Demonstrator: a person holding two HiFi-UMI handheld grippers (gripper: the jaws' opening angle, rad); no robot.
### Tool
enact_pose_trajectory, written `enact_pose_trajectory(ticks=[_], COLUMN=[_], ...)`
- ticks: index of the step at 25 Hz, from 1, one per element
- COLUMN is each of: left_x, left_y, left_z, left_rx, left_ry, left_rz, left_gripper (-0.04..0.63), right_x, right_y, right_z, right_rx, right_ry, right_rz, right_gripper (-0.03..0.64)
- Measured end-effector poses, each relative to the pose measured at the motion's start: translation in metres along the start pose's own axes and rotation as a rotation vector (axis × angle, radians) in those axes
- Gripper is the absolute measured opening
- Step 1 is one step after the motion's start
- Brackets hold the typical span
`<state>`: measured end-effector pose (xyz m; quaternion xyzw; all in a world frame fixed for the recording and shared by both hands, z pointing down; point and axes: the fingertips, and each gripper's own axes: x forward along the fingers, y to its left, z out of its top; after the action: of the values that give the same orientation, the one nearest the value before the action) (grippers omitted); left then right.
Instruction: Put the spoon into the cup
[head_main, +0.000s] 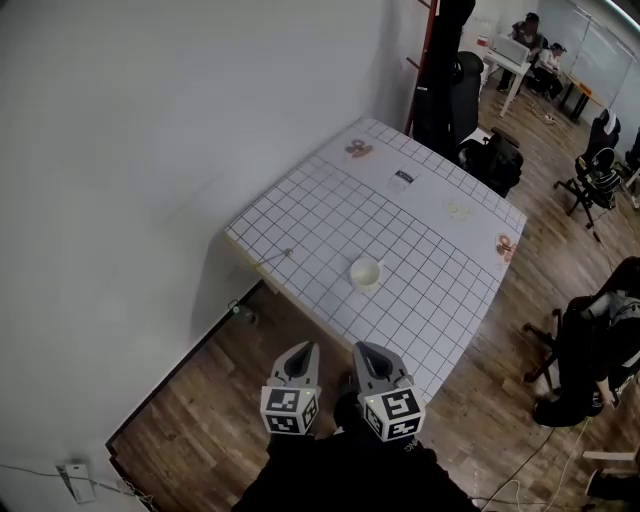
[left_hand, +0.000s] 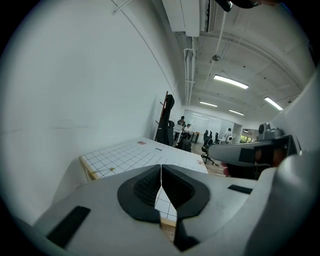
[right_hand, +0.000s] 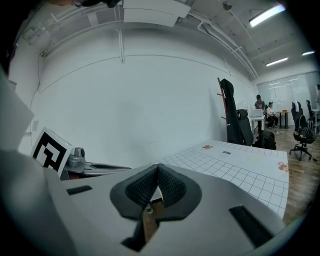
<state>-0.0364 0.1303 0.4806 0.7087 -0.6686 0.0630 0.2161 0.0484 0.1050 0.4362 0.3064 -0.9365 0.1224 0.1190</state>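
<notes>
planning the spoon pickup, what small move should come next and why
Probably move the left hand-held gripper forward to the spoon, opening it: it is shut and short of the table, and the spoon lies near the table's left edge, outside the cup.

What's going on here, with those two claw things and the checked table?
A person holds a two-jaw gripper in each hand, just short of a white grid-patterned table. The left gripper and right gripper are both shut and empty, side by side, pointing at the table. A white cup stands upright on the table, and a thin spoon lies apart from it near the left edge. Neither gripper touches anything; the spoon is not yet in the cup.
</notes>
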Motion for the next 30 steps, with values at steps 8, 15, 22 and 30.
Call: enact_pose_trajectory(ticks=[8, 15, 22, 30], left_x=[0.094, 0.155, 0.166, 0.169], left_y=[0.01, 0.007, 0.03, 0.093], left_z=[0.024, 0.038, 0.03, 0.013], left_rx=[0.016, 0.026, 0.016, -0.11], left_ry=[0.05, 0.084, 0.118, 0.096], left_rz=[-0.044, -0.074, -0.024, 0.081], left_gripper=[0.035, 0.035, 0.035, 0.035], right_x=[0.051, 0.08, 0.109, 0.144], right_y=[-0.063, -0.114, -0.124, -0.107], right_z=[0.013, 0.019, 0.015, 0.005], right_rx=[0.034, 0.079, 0.107, 0.099], right_ry=[0.021, 0.039, 0.06, 0.113], right_rz=[-0.024, -0.051, -0.015, 0.045], right_gripper=[0.015, 0.015, 0.015, 0.015])
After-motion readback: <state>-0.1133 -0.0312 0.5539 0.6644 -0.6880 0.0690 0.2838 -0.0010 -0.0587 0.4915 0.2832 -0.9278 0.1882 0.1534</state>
